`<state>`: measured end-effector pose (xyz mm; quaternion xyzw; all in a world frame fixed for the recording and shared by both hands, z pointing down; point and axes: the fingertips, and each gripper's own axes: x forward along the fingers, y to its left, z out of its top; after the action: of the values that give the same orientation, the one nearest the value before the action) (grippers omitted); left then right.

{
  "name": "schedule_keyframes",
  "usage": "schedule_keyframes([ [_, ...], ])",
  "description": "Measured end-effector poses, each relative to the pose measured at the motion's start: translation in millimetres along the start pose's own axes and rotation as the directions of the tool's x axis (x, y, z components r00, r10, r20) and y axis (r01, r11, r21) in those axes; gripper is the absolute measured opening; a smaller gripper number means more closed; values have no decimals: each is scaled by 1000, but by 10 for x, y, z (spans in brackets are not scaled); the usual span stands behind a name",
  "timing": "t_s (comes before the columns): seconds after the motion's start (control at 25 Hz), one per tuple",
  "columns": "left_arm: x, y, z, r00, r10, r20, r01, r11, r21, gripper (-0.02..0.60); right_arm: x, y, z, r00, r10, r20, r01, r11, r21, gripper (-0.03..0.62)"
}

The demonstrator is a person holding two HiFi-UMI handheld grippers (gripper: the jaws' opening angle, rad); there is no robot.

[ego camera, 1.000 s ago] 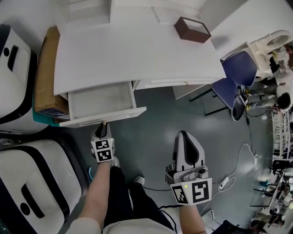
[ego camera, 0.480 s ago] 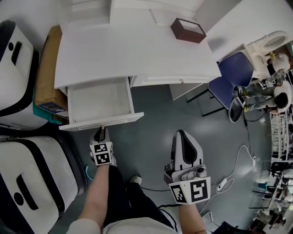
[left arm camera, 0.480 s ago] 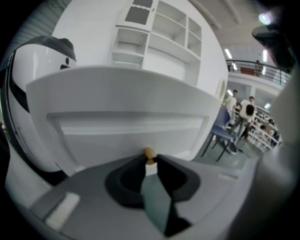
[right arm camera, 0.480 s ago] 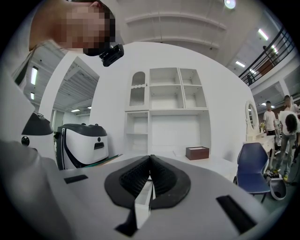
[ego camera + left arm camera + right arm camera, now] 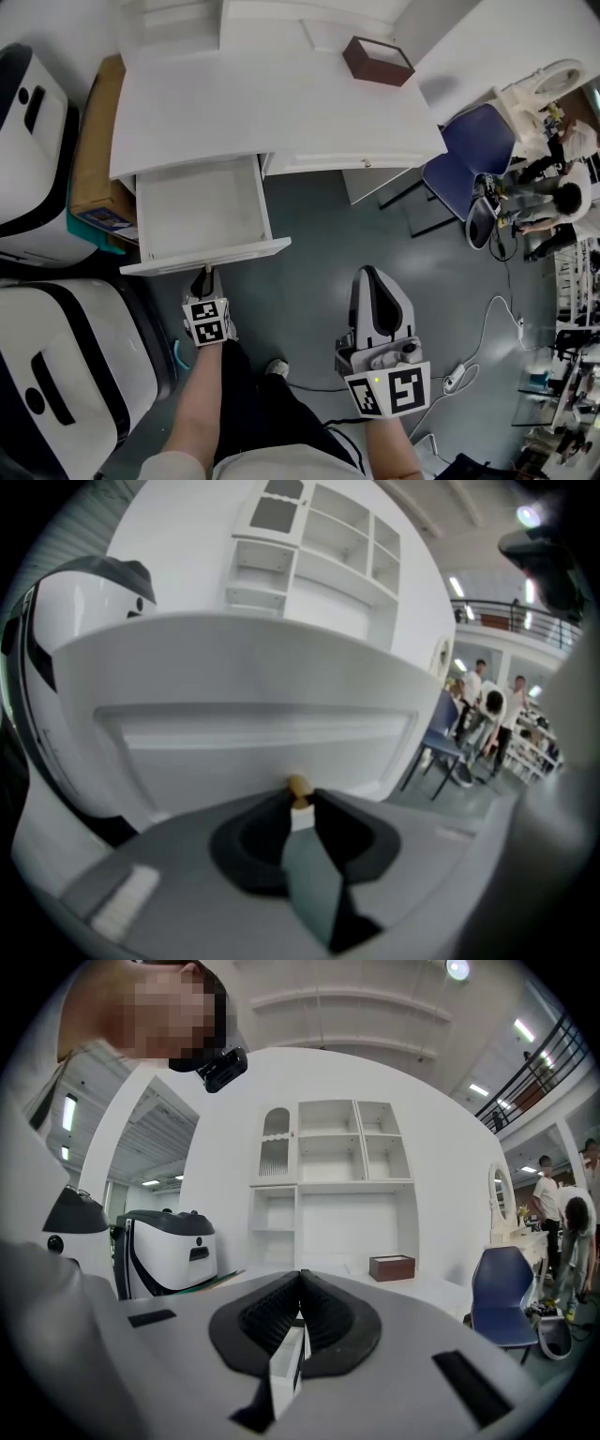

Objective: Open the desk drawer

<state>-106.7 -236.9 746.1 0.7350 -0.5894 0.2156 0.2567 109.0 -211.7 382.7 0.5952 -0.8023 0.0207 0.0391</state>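
White bench (image 5: 281, 94) fills the top of head view. Drawer (image 5: 202, 211) sticks well out from its front edge at the left corner, inside bare; slide axis runs front edge → person. Left hand-held gripper (image 5: 207, 277) sits on that axis, just in front of drawer face, jaws nipped narrow on the small brass knob (image 5: 297, 784) at face centre. Right hand-held gripper (image 5: 377, 281) is well apart to the right, over floor, jaws together, nothing in them. Left is the pulling hand; any further pull should go straight back along the axis, w/o side drift.
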Motion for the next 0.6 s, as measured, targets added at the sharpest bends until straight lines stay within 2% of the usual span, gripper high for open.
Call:
schedule_keyframes([
  [0.44,-66,-17,-47,1000,-7,-5,6,1000,-18,78,-43,9,58,1000,12,10,-12,1000,-3,2],
  [0.6,-136,-15,-25,1000,-10,-4,10,1000,-1,86,-67,1,101,1000,14,18,-14,1000,-4,2],
])
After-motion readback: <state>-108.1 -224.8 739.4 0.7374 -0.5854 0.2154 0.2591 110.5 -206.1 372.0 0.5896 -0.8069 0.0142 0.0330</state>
